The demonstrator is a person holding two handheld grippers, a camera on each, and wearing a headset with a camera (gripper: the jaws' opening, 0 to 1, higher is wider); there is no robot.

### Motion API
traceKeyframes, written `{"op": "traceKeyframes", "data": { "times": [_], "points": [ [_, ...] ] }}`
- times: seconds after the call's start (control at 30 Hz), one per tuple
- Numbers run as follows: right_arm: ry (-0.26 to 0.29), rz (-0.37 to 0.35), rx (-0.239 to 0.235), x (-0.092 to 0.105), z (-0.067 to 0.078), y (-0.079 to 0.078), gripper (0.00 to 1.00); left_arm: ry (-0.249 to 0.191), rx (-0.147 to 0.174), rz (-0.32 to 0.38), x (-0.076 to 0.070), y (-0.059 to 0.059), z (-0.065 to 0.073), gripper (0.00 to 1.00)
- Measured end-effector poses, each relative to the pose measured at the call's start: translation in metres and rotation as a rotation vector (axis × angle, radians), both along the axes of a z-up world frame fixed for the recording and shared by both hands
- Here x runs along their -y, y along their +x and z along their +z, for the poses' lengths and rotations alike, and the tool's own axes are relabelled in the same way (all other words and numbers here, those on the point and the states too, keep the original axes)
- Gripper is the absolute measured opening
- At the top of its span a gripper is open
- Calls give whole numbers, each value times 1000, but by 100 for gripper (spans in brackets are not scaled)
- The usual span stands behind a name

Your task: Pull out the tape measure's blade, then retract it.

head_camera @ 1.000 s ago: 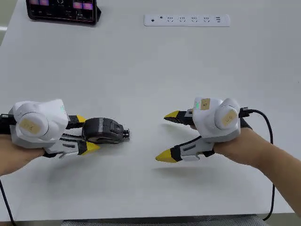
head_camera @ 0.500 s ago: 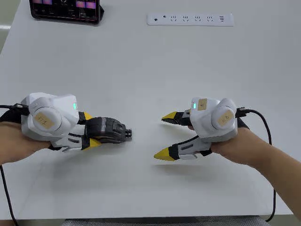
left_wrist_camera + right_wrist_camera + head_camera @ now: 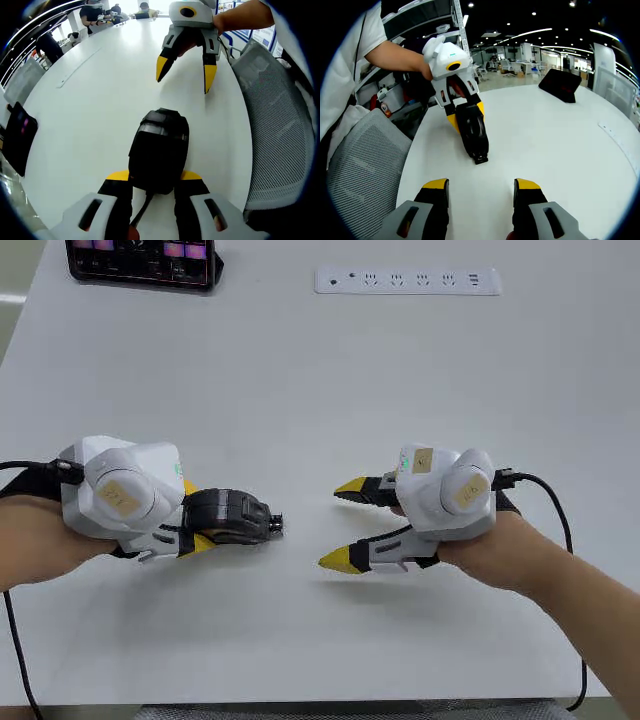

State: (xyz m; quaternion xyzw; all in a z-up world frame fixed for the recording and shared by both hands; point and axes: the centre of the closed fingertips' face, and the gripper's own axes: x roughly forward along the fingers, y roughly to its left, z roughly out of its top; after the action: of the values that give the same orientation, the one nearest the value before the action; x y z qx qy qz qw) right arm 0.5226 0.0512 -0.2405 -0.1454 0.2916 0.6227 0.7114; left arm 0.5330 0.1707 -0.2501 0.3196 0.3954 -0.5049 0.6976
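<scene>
L claw [image 3: 196,514] clamped on the rear of the tape measure [image 3: 238,515], lower left of head view. Case rests on the white surface [image 3: 320,380], blade hook [image 3: 276,525] pointing at the R claw [image 3: 342,525], which hangs wide open centre-right, apart from it. Case looks hard, compact, w/ some weight; blade prob. thin, springy, sharp-edged. Best hold: pinch the small hook squarely, pull straight, ease it back.

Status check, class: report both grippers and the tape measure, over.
Left gripper shut on tape measure. Right gripper open, facing its hook, apart. Blade not out. Power strip, screen far back.
</scene>
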Motion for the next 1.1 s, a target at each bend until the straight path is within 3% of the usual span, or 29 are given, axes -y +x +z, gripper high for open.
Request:
{"op": "traceKeyframes", "data": {
  "times": [0.57, 1.1],
  "points": [
    [8, 85, 60, -36, -9, 9, 33, -2, -10, 2, 0, 1, -2, 27],
    [6, 122, 58, -52, -19, 9, 20, 0, -25, 1, 1, 0, -2, 27]
  ]
}}
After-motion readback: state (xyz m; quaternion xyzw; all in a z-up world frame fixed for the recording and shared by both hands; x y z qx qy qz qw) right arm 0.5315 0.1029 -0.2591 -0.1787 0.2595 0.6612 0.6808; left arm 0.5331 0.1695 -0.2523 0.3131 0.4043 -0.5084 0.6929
